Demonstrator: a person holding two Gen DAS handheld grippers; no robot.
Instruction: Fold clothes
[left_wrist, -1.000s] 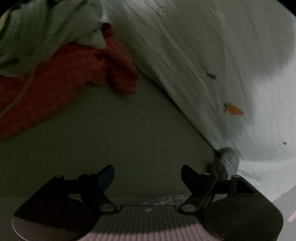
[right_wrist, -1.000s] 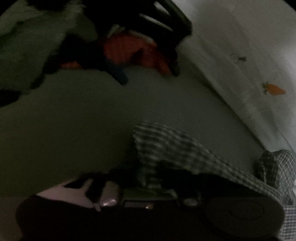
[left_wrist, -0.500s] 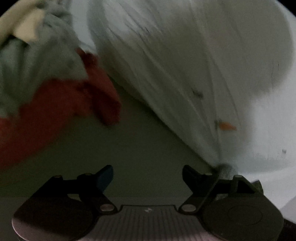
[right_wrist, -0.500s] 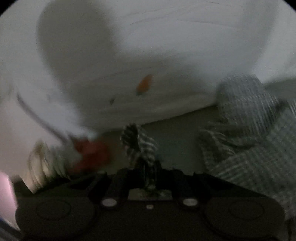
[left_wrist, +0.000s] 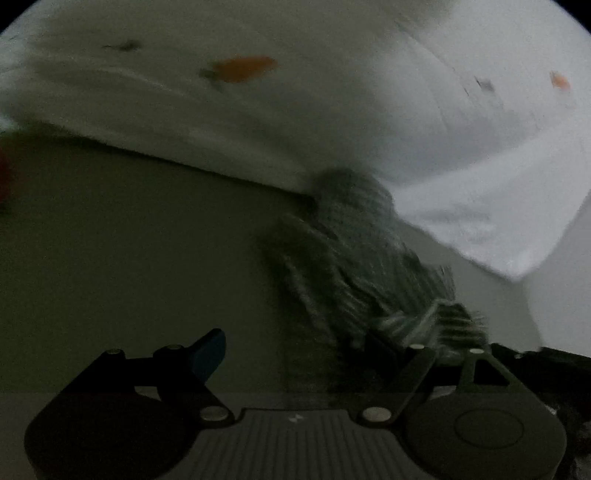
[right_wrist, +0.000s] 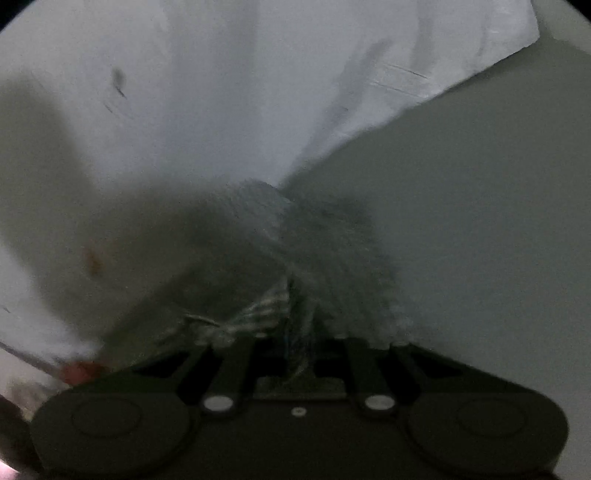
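Observation:
A grey-and-white checked garment (left_wrist: 354, 258) lies bunched on the dark olive surface, against a white sheet. My left gripper (left_wrist: 295, 350) is open; its right finger is partly hidden under the checked cloth, its left finger with the blue pad (left_wrist: 208, 350) stands free. In the right wrist view the same checked garment (right_wrist: 295, 258) runs straight into my right gripper (right_wrist: 295, 354), whose jaws are closed together on a pinched fold of it. The view is dim and blurred.
A white sheet with small carrot prints (left_wrist: 240, 68) covers the far side; it also shows in the right wrist view (right_wrist: 221, 92). The olive surface (left_wrist: 129, 240) lies to the left. A sliver of red cloth (right_wrist: 79, 371) shows at the lower left.
The left gripper has swung right, away from the red and pale green clothes, toward the checked garment. The right gripper, still holding the checked cloth, has turned toward the white sheet.

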